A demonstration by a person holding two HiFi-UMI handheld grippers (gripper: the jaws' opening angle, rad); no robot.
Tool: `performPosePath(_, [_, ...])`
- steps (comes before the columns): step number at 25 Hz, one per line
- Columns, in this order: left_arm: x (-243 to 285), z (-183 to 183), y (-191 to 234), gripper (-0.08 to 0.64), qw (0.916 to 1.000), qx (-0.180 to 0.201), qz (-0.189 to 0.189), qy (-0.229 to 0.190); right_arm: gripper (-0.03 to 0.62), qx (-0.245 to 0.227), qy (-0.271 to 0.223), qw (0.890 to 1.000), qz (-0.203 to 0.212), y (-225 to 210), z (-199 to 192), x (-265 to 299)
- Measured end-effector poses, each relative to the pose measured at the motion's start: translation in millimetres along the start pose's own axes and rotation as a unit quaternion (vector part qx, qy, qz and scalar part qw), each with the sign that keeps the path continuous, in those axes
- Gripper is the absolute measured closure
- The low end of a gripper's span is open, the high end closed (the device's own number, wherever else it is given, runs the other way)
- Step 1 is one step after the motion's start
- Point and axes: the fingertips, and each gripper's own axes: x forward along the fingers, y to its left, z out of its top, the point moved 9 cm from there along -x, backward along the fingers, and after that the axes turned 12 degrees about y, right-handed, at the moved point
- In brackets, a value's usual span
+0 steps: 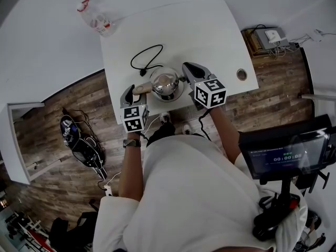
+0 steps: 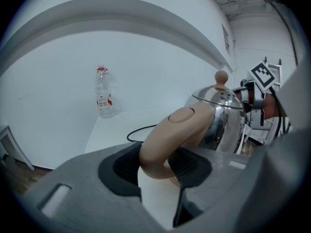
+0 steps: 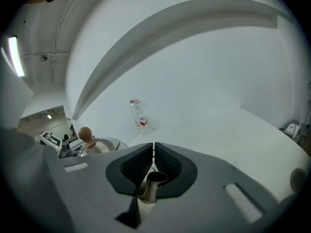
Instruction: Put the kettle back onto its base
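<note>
The kettle (image 1: pixel 167 83) stood upright near the front edge of the worktop (image 1: pixel 210 30), straight ahead of you. Its steel body hid whatever was under it, so I could not tell if it sat on its base.

Your left gripper (image 2: pixel 158 165) had the beige handle (image 2: pixel 180 130) between its fingers. They stood wide, one pad against each side of the handle loop, grasping it.

Your right gripper (image 3: pixel 153 154) was at the kettle's other side. Its fingers were clenched, the tips almost meeting. The steel spout (image 3: pixel 151 186) poked up in the gap low between them. Whether they pinched it I could not tell.

The round knob (image 2: pixel 221 76) stood upright on the lid. A black cable (image 1: pixel 146 56) looped on the worktop just behind the kettle.

A clear bottle (image 1: pixel 95 20) with a red label was well apart at the far left corner. It stood upright in both gripper views.

A screen (image 1: pixel 281 154) was at your right, off the worktop, above the wooden floor (image 1: pixel 68 104).
</note>
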Motion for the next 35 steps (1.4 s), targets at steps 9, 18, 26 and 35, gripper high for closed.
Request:
performPosePath(9, [1, -6, 7, 0.385, 0.9994, -0.033, -0.006, 0.002, 0.531, -0.005, 0.01, 1.0, -0.006, 1, -3, 2])
performPosePath(18, [-20, -20, 16, 0.367, 0.9987, -0.048, 0.013, -0.012, 0.495, 0.002, 0.022, 1.0, -0.02, -5, -15, -12])
performPosePath(26, [-69, -8, 3, 0.368, 0.998, -0.013, 0.031, -0.053, 0.483, -0.028, 0.009, 0.999, -0.04, 4, -18, -57])
performPosePath(35, [-99, 40, -9, 0.41, 0.9919, 0.015, 0.025, -0.123, 0.541, -0.036, -0.018, 0.994, -0.103, 8, 8, -94])
